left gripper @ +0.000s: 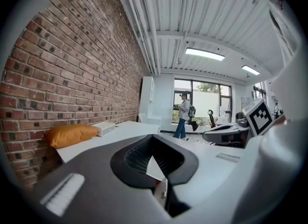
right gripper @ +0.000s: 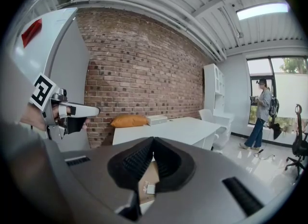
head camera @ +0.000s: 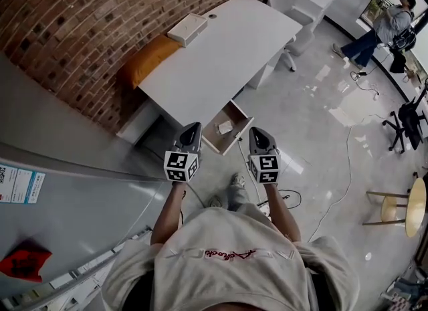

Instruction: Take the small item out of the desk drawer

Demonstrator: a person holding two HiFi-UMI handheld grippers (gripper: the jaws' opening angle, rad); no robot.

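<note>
now | drawer [head camera: 237, 116]: open wooden box | small item [head camera: 224, 127]: flat white square

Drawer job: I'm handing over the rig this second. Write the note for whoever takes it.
Left gripper: shut, empty, held short of the drawer.
Right gripper: shut, empty, level with the left.
Drawer: open, at the near end of the desk.
Small item: lies inside the drawer, untouched.
Done: drawer is open.
Left: open one gripper, reach in, grip the item, lift it out.
</note>
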